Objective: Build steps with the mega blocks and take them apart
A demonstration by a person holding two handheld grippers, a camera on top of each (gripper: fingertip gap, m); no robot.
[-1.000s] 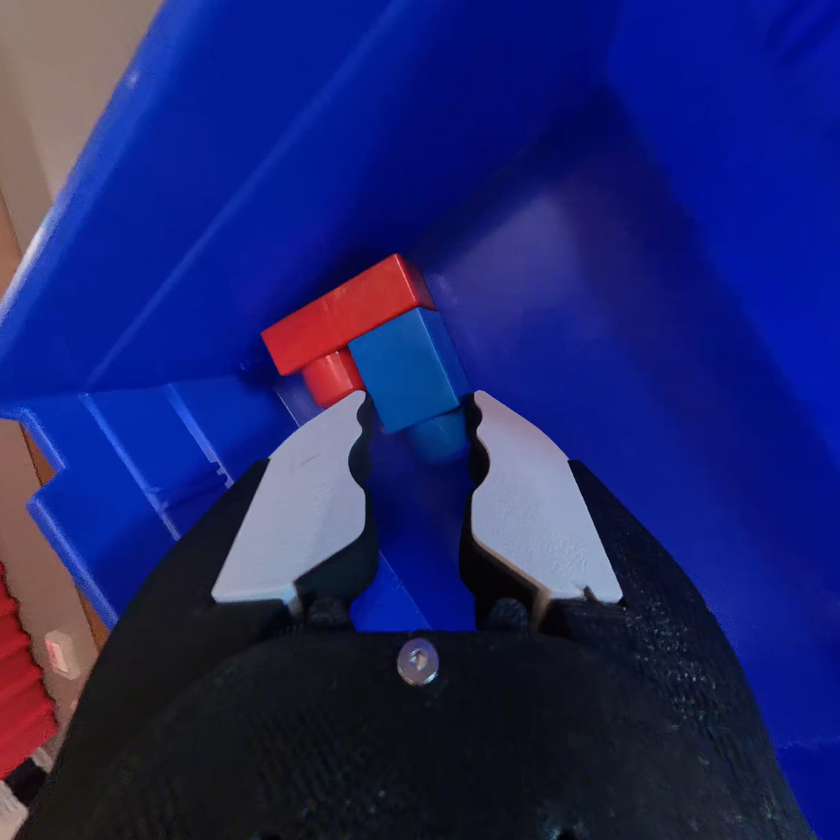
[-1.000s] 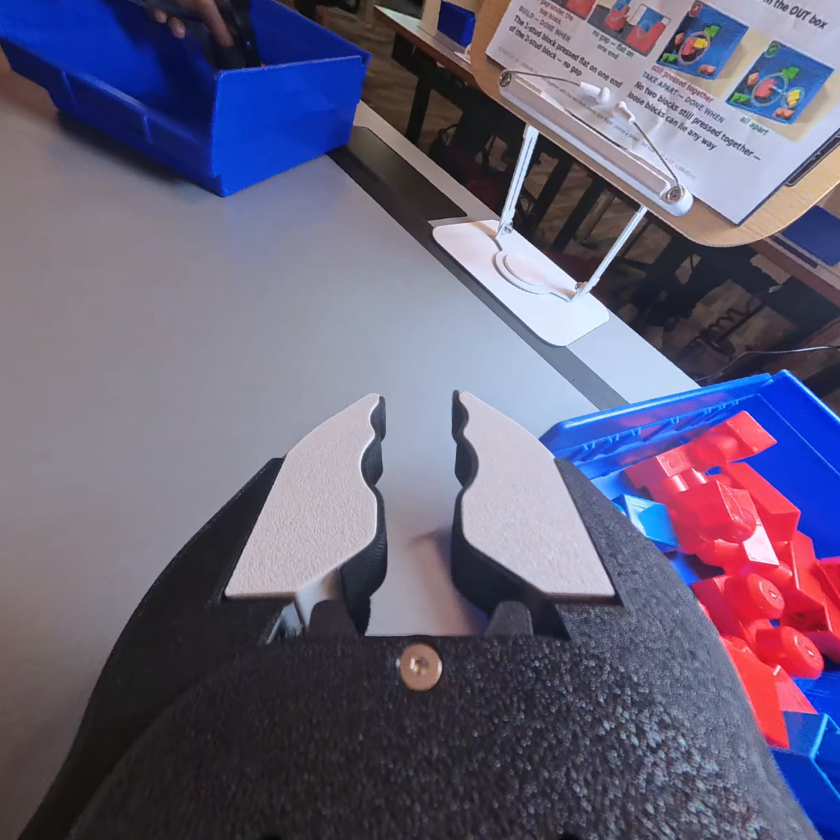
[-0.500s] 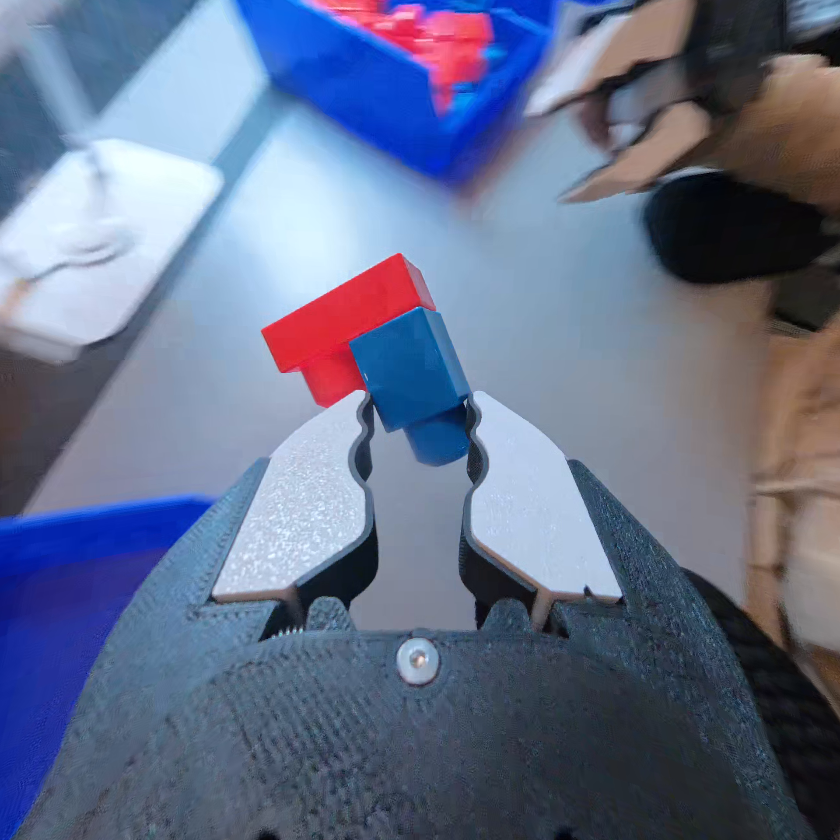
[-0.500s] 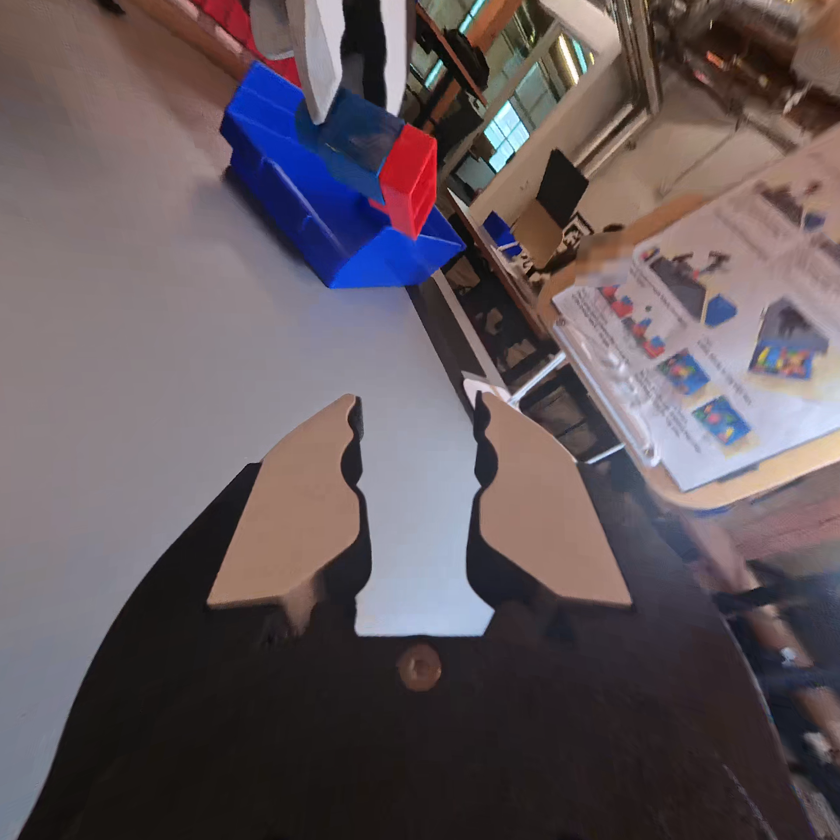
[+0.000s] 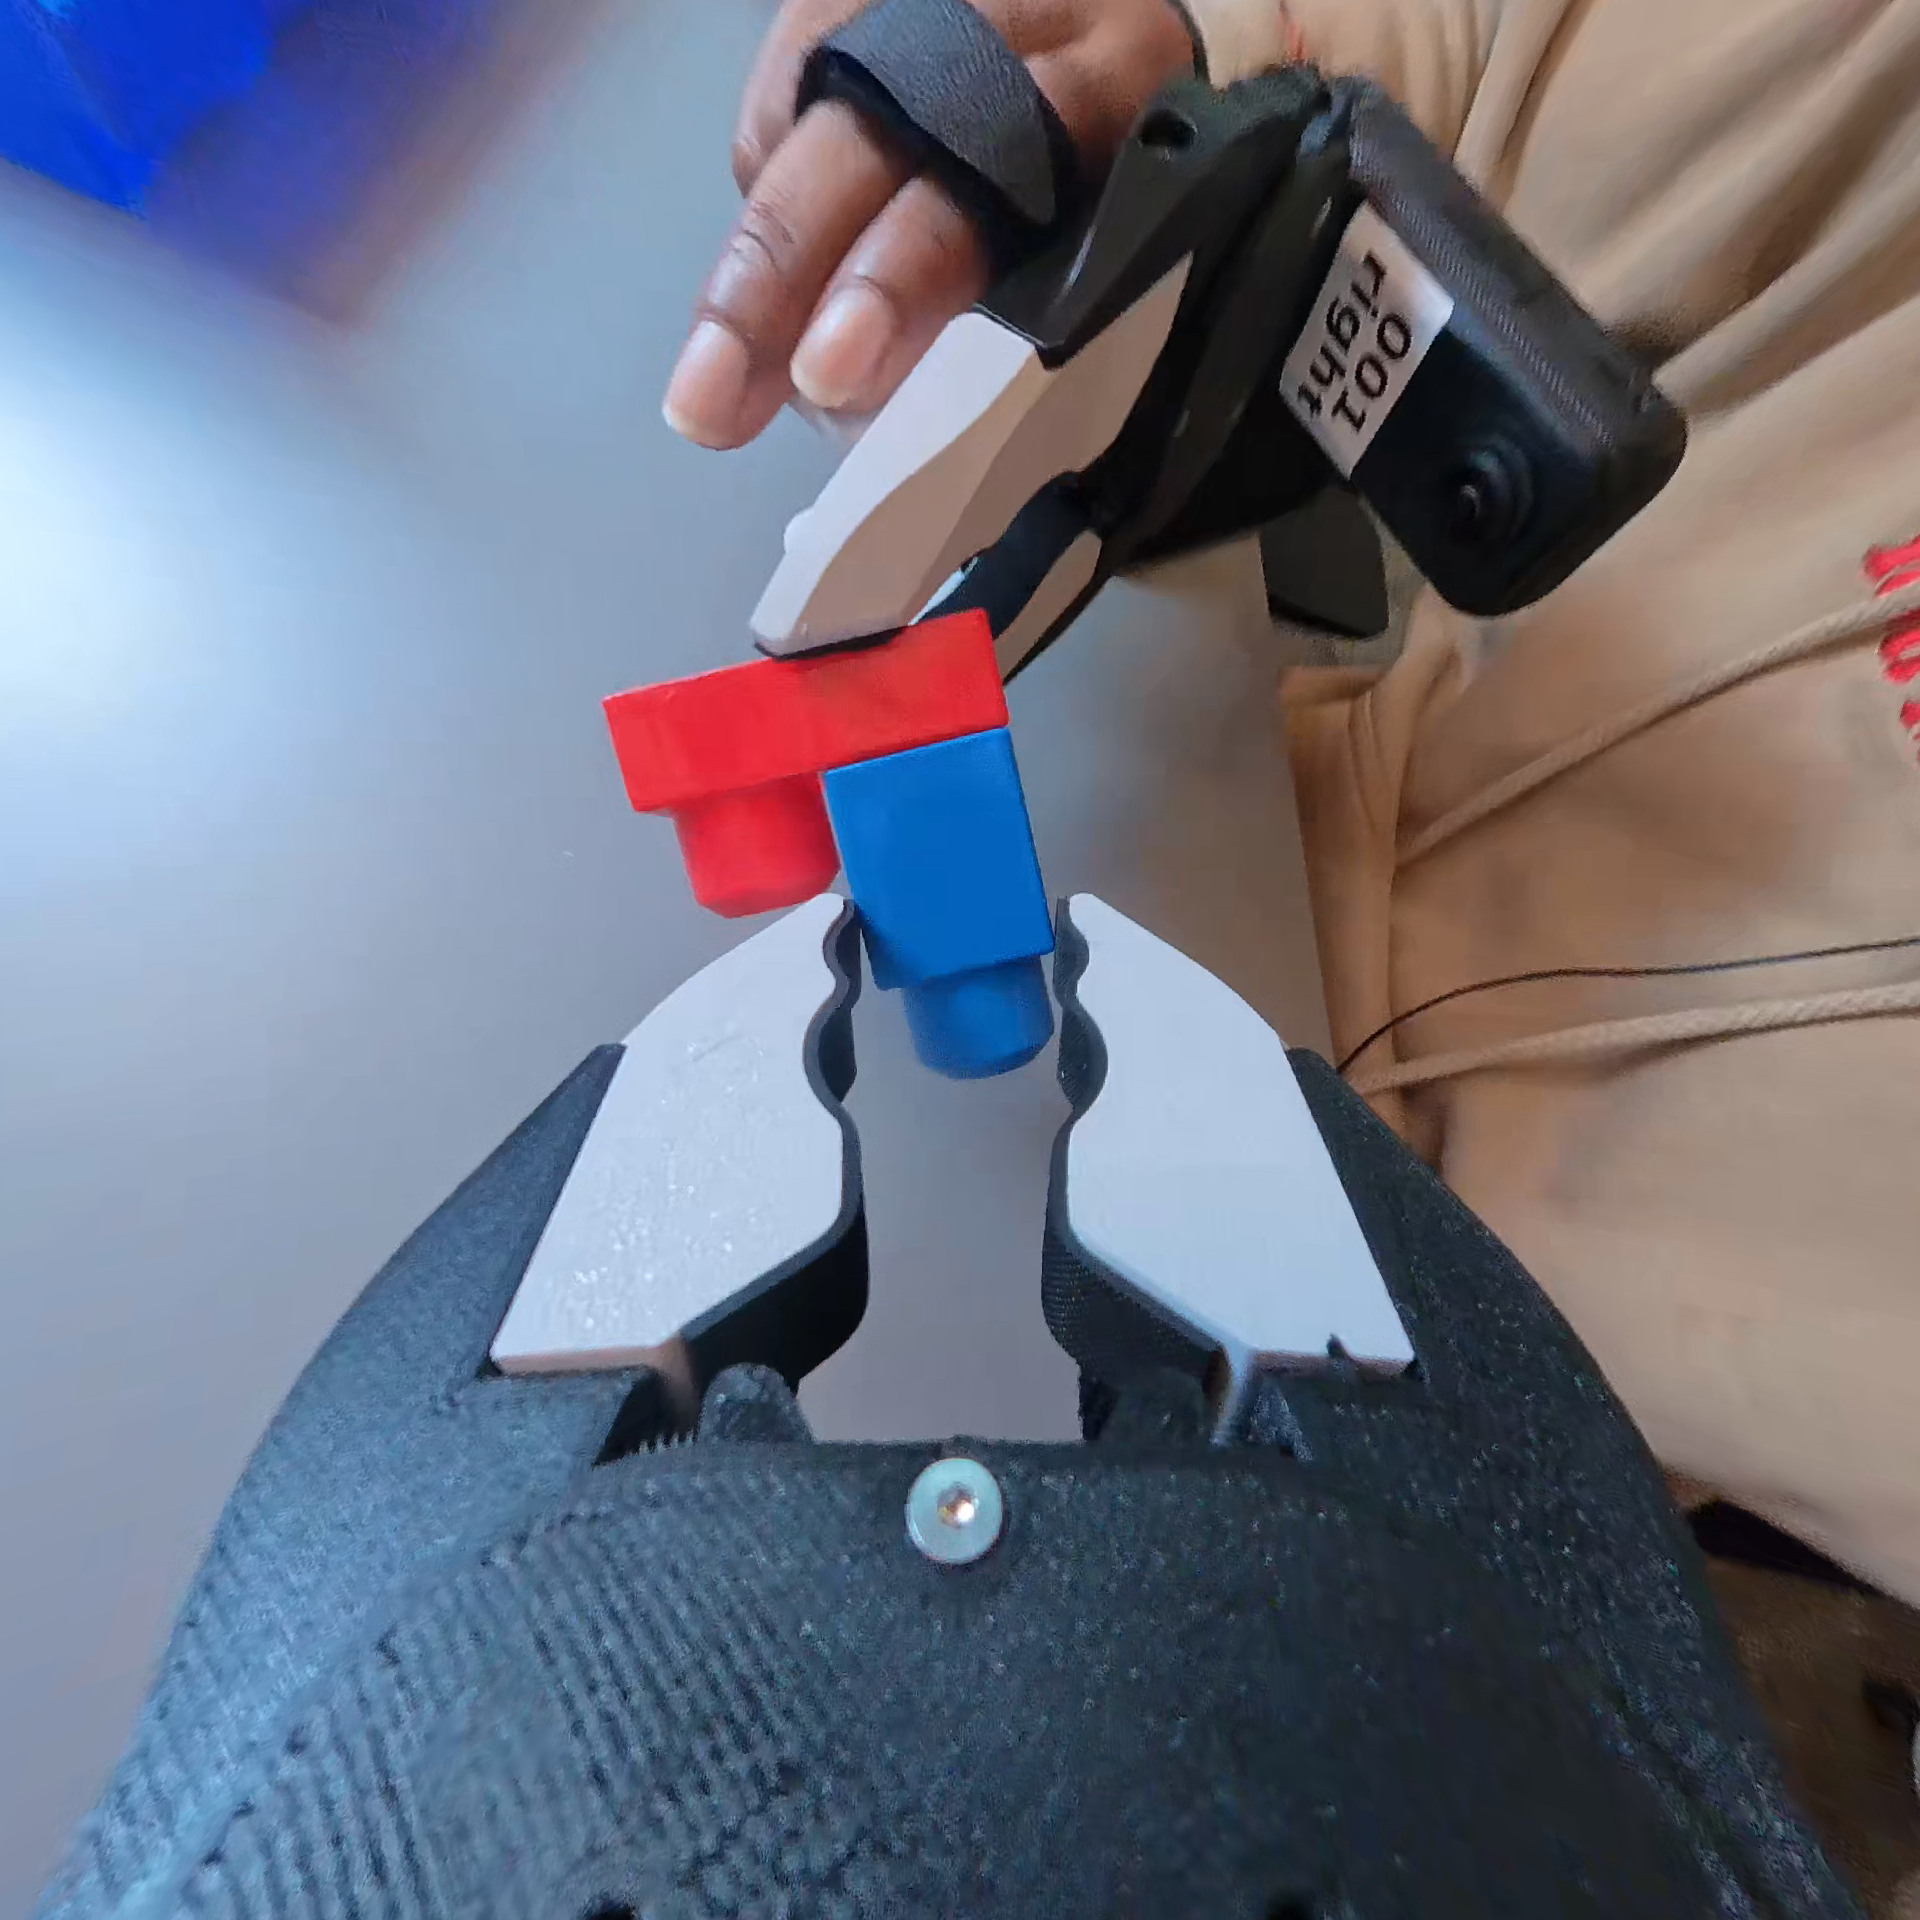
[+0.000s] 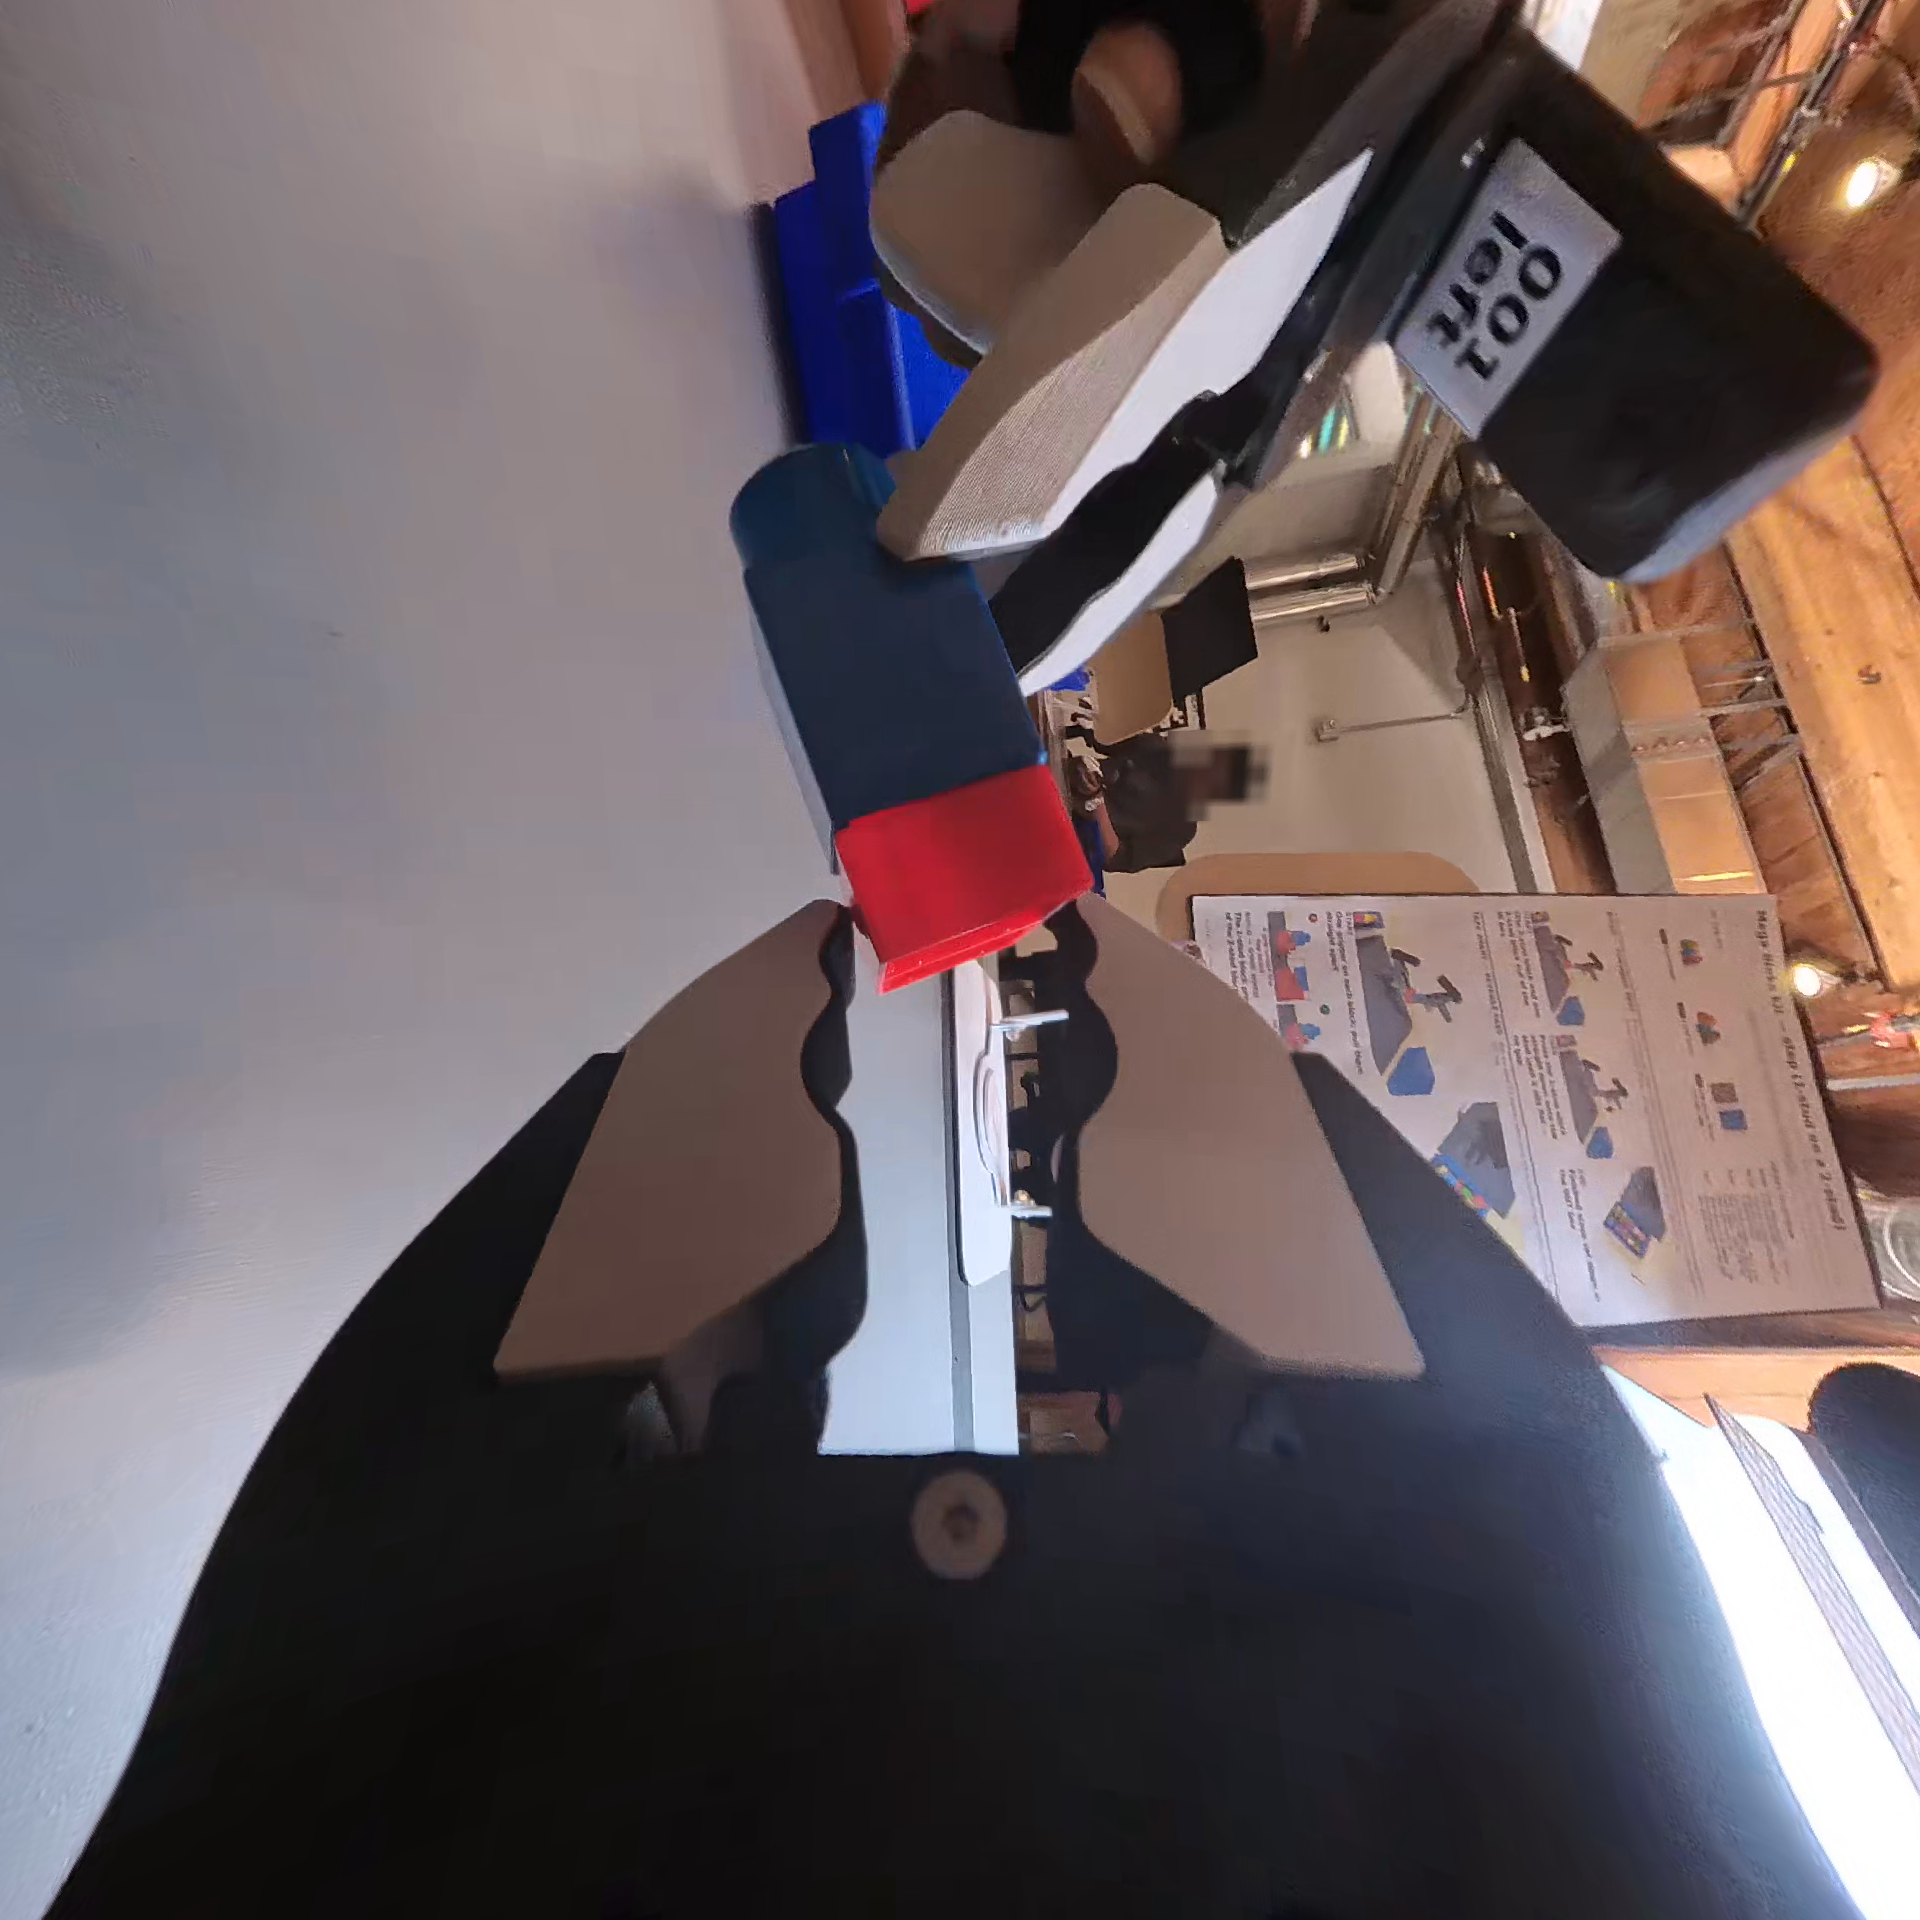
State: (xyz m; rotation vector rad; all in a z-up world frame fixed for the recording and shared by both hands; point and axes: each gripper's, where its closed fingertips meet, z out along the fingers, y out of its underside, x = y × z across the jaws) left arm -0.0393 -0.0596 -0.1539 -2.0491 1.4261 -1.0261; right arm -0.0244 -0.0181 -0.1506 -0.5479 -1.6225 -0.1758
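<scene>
Left wrist view, frame centre: the left gripper [image 5: 954, 914] is closed on the blue block [image 5: 935, 852], pinched at its lower body just above the stud. The red block [image 5: 805, 727] is pressed onto the blue one's far end and overhangs toward frame left.

The pair is held in the air above the grey table [image 5: 260, 831].

The right gripper [image 5: 821, 644] is seen from upper right, one finger laid against the red block's far face. In the right wrist view its fingers are spread either side of the red block's end [image 6: 961, 894]; contact cannot be told.

Risks, as judged:
- The blue block is gripped near the fingertips only; a pull could twist it out.
- If the right grip is shallow, it may slip off the thin red edge.
- A sudden separation could drop a block onto the table.
</scene>
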